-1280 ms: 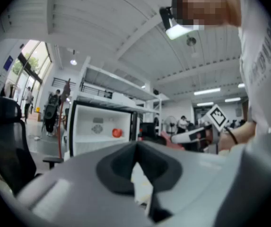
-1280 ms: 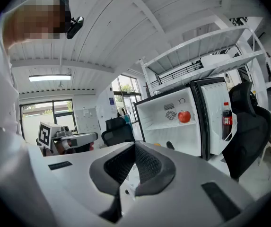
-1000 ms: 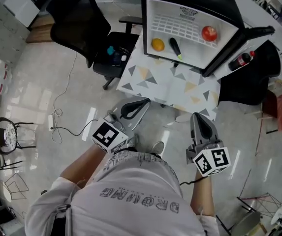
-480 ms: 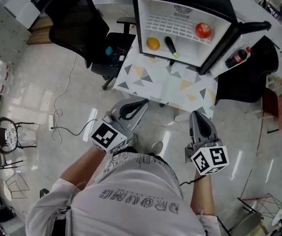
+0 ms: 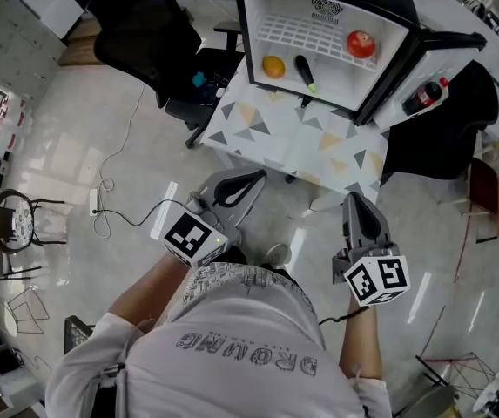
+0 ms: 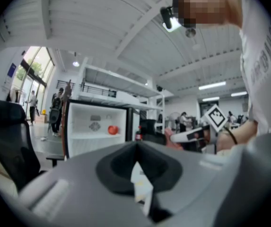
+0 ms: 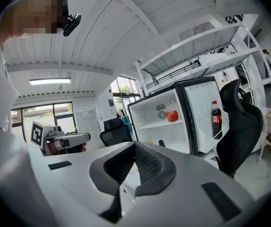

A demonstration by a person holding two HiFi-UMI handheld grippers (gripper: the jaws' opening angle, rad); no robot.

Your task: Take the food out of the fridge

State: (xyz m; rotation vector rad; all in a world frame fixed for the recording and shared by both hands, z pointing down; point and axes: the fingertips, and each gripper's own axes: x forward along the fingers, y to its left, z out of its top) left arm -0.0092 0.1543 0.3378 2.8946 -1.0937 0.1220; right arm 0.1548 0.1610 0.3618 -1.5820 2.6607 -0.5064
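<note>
A small black fridge (image 5: 251, 24) stands open on a table (image 5: 293, 146) with a triangle-patterned cloth. Inside lie an orange (image 5: 273, 66), a dark long vegetable with a green tip (image 5: 305, 70) and a red round fruit (image 5: 361, 43). The left gripper (image 5: 258, 176) and the right gripper (image 5: 354, 197) hang in front of the table's near edge, both shut and holding nothing. They point level at the fridge, well short of it. The red fruit (image 7: 172, 116) on the upper shelf also shows in the right gripper view, and it (image 6: 112, 130) is visible in the left gripper view too.
A cola bottle (image 5: 423, 99) stands in the open fridge door at the right. A black office chair (image 5: 144, 33) sits left of the table and another black chair (image 5: 445, 138) sits to the right. A cable and power strip (image 5: 97, 203) lie on the floor at the left.
Both grippers have edged forward toward the table and fridge, staying shut. The food in the fridge has not moved.
</note>
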